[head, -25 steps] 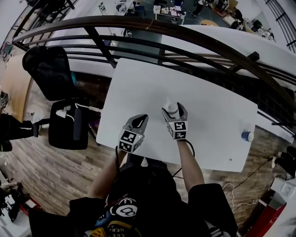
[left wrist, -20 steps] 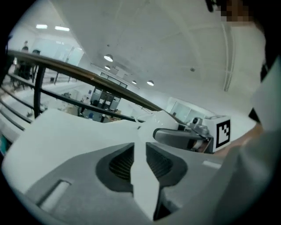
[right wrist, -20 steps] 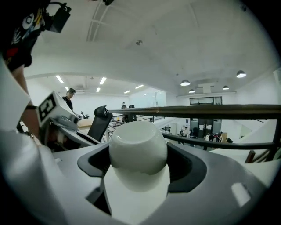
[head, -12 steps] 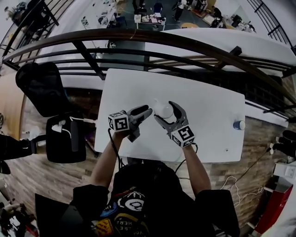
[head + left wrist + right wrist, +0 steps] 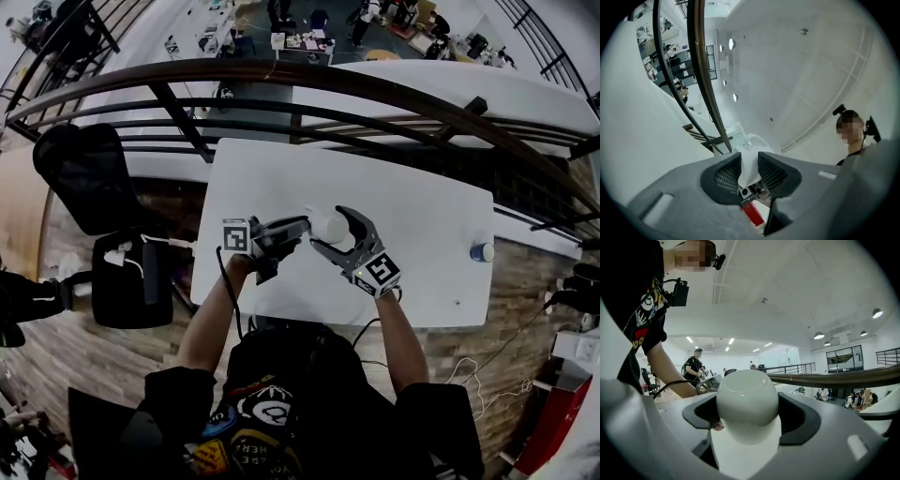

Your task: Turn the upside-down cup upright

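Fingers (image 5: pixel 799 420) of right gripper (image 5: pixel 329 228) clamped on cup (image 5: pixel 746 401), held over table (image 5: pixel 422 216) middle. Left gripper (image 5: pixel 749 161) jaws closing on cup's left edge. We flag risk: thin edge grip slips during flip if right lets go early, cup drops, cracks.

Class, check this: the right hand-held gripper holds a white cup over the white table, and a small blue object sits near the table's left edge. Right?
No. The head view shows the small blue object near the table's right edge, not its left. The right hand-held gripper holds the white cup over the table.
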